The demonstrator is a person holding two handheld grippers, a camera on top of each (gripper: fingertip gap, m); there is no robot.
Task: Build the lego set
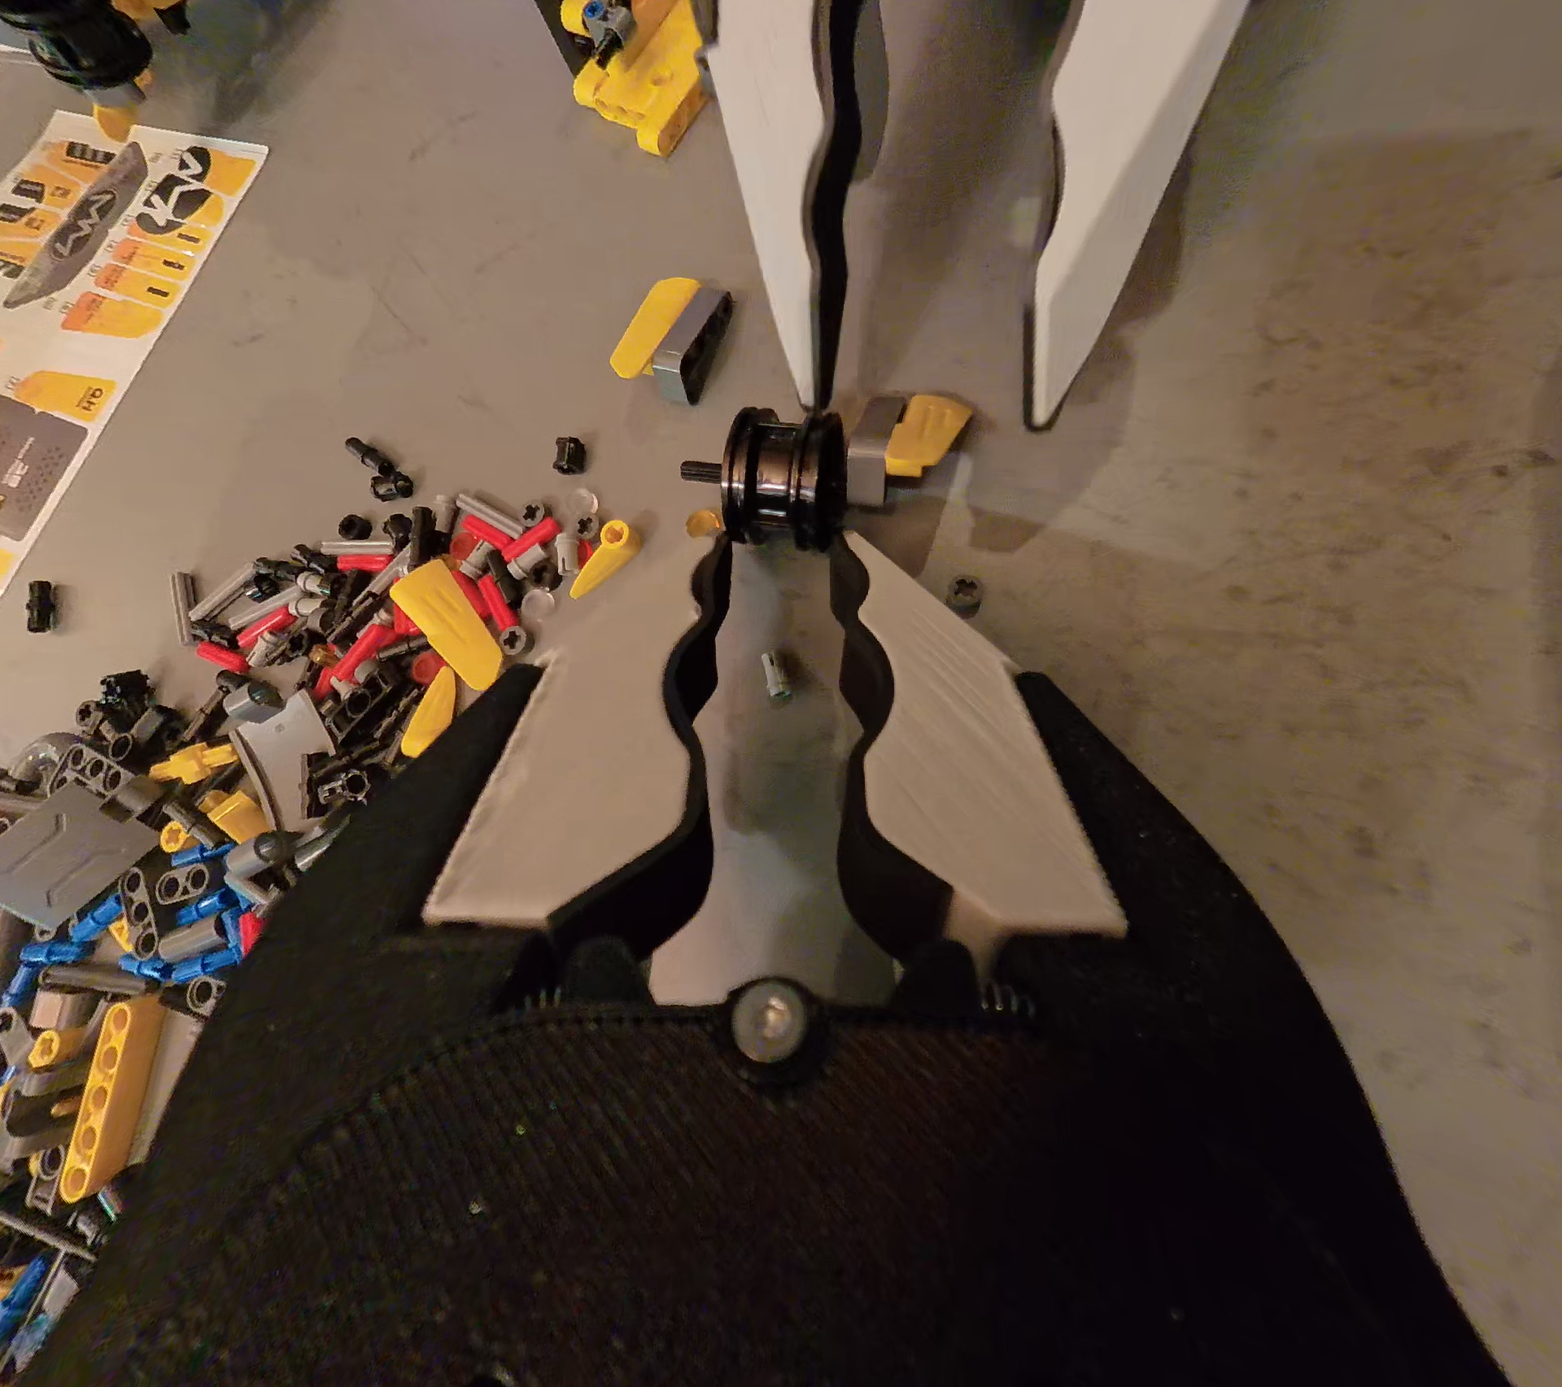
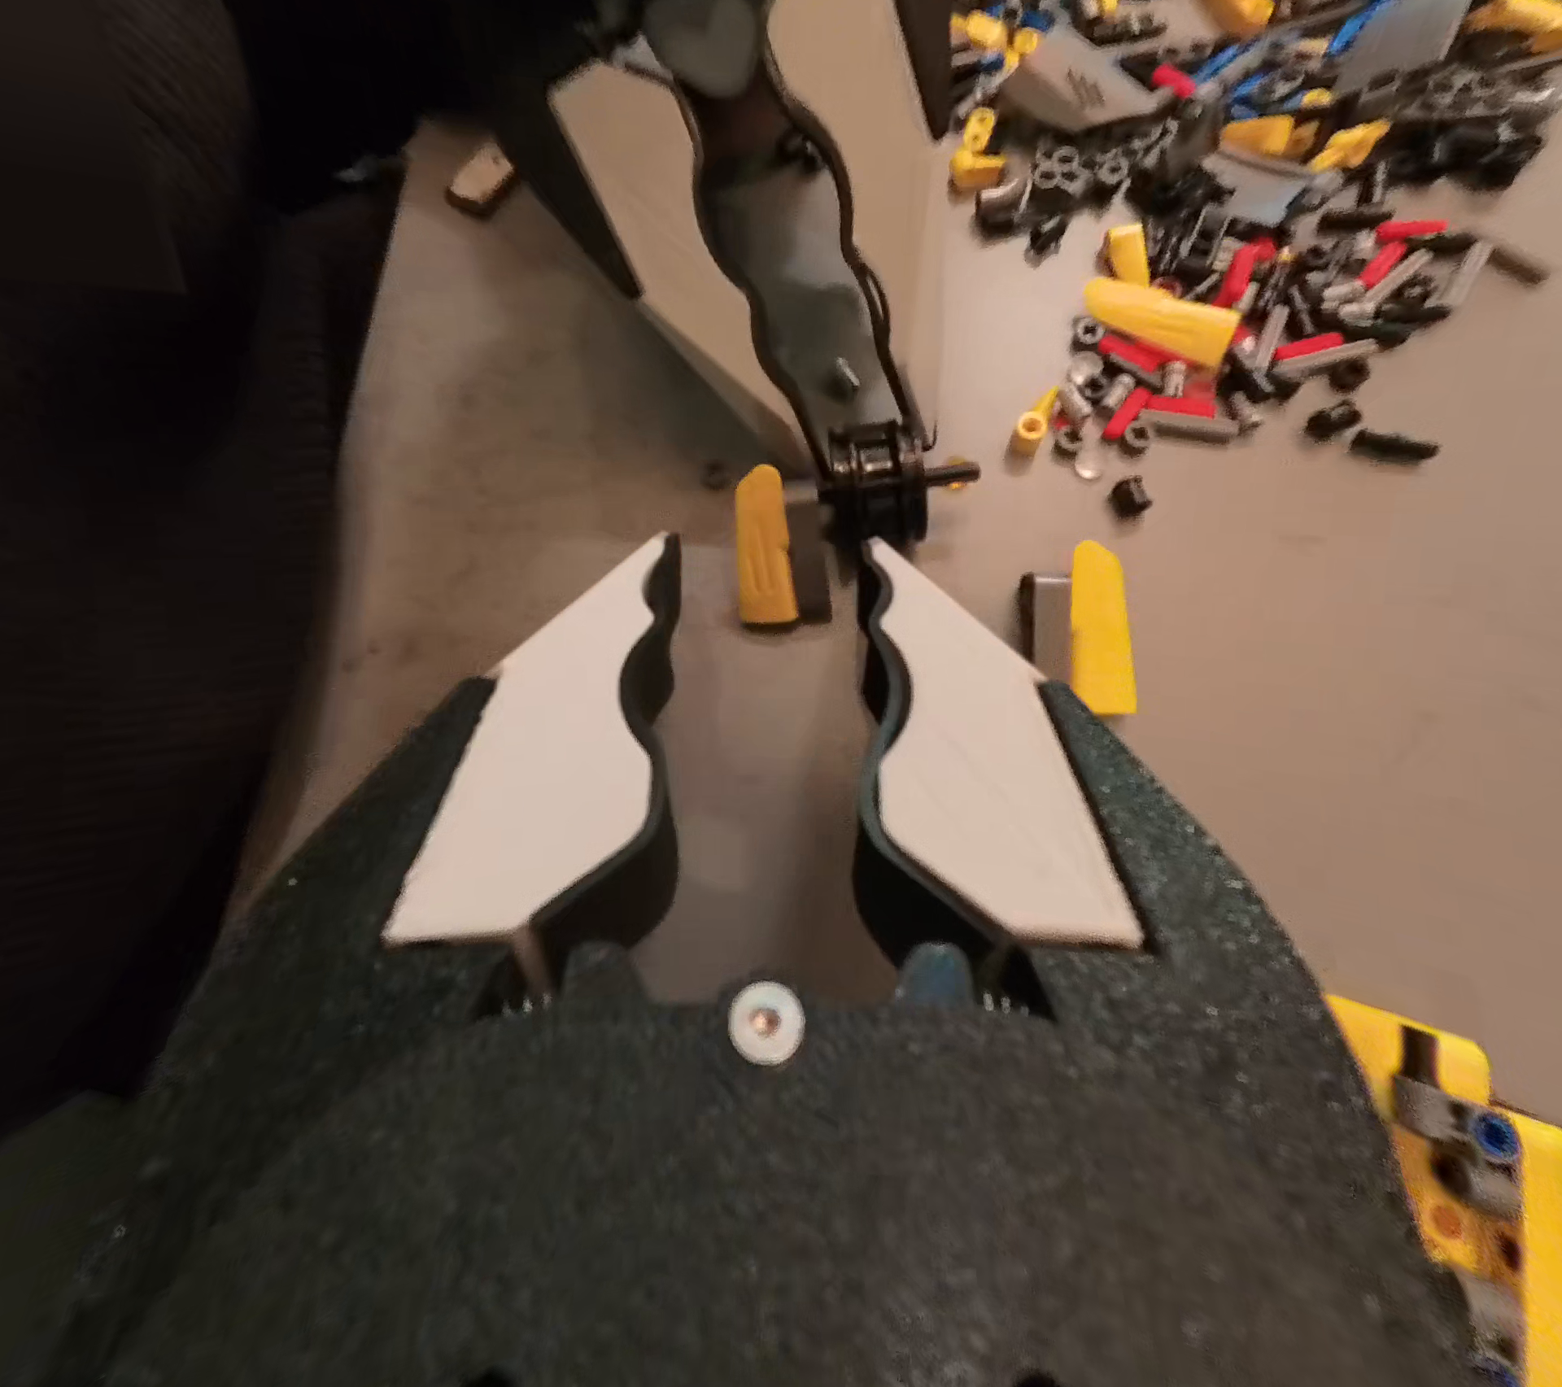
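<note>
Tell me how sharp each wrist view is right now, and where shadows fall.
Left wrist view: sharp on the black wheel hub; the right gripper edges smear; shadows darken the table at right. Right wrist view: softer overall, brick pile blurred.

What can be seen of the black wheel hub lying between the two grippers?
The black wheel hub is a glossy plastic spool with two raised rims and a narrower waist. It lies on its side on the grey table, with a short black axle sticking out of one end. The other end meets a grey and yellow piece. The left gripper brackets it with both fingertips; one fingertip of the right gripper touches its rim.
</note>
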